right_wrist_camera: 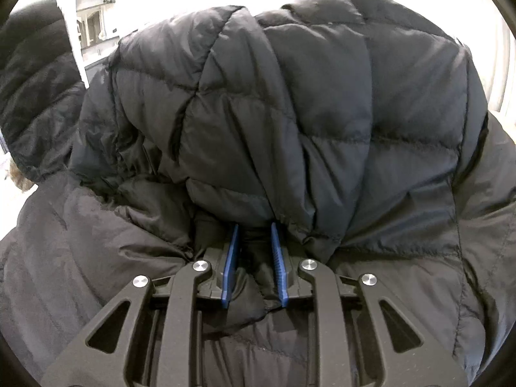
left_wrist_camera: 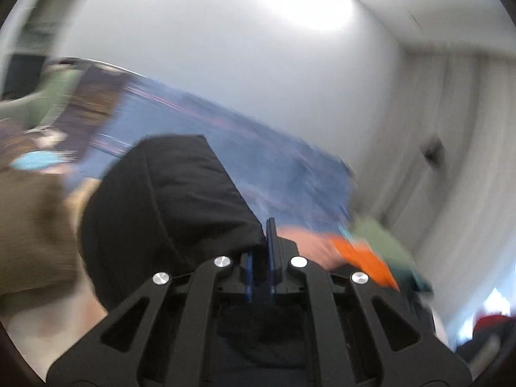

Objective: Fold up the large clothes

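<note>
Right gripper (right_wrist_camera: 254,225) clamped on a fold of black puffer jacket (right_wrist_camera: 290,113), piled up just in front. Left gripper (left_wrist_camera: 259,235) closed together, black jacket fabric draped over its left finger; behind, blurred blue cloth (left_wrist_camera: 258,148) and white wall (left_wrist_camera: 225,48).
</note>
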Motion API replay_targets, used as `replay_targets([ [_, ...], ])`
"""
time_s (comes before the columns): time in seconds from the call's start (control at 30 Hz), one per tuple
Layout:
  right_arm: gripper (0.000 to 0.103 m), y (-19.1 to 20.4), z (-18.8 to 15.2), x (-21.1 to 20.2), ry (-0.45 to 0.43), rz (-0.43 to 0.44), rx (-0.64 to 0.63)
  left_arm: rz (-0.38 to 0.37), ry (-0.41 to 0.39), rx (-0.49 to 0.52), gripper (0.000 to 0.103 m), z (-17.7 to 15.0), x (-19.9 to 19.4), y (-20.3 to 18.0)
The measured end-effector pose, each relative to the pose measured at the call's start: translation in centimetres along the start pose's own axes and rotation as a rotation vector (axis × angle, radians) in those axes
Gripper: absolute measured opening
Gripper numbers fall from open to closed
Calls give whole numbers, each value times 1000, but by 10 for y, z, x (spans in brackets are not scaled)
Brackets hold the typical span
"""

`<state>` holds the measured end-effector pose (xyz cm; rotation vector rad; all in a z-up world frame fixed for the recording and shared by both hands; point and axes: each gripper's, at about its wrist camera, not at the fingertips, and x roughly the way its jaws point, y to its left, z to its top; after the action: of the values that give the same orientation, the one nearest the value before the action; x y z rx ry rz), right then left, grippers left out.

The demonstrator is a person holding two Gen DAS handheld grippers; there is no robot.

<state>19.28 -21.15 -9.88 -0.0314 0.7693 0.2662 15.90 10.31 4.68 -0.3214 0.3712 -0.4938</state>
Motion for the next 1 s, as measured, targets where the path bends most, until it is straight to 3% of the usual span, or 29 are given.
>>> replay_targets([
  [0.07, 23, -11, 1, -16, -1, 44, 51, -31, 105, 71, 9, -16, 36, -29],
  [0.17, 27, -33, 1, -59, -55, 83, 113, -79, 300, 175, 29, -69, 78, -63],
  [0.23, 38, -48, -2, -86, -91, 68, 136, -90, 374, 218, 42, -97, 88, -68],
  [0.3, 39, -59, -3, -108, -108, 45, 149, -95, 430, 245, 49, -121, 89, -64],
  [0.4, 39, -57, 1, -125, -117, 28, 137, -66, 467, 270, 55, -129, 82, -57],
  [0.6, 44, 11, 19, -144, -161, 81, -55, -19, 480, 228, 67, -138, 53, -37],
  [0.77, 46, 61, 18, -140, -176, 86, -217, -39, 392, 95, 70, -136, -18, -11],
  [0.9, 52, 105, 13, -127, -176, 73, -360, 156, 333, 40, 70, -129, -34, 32],
  [0.97, 52, 141, 5, -113, -171, 15, -508, 259, 322, -27, 55, -127, -29, 64],
  [1.0, 52, 158, 0, -105, -169, -34, -584, 282, 324, -37, 36, -127, -26, 73],
])
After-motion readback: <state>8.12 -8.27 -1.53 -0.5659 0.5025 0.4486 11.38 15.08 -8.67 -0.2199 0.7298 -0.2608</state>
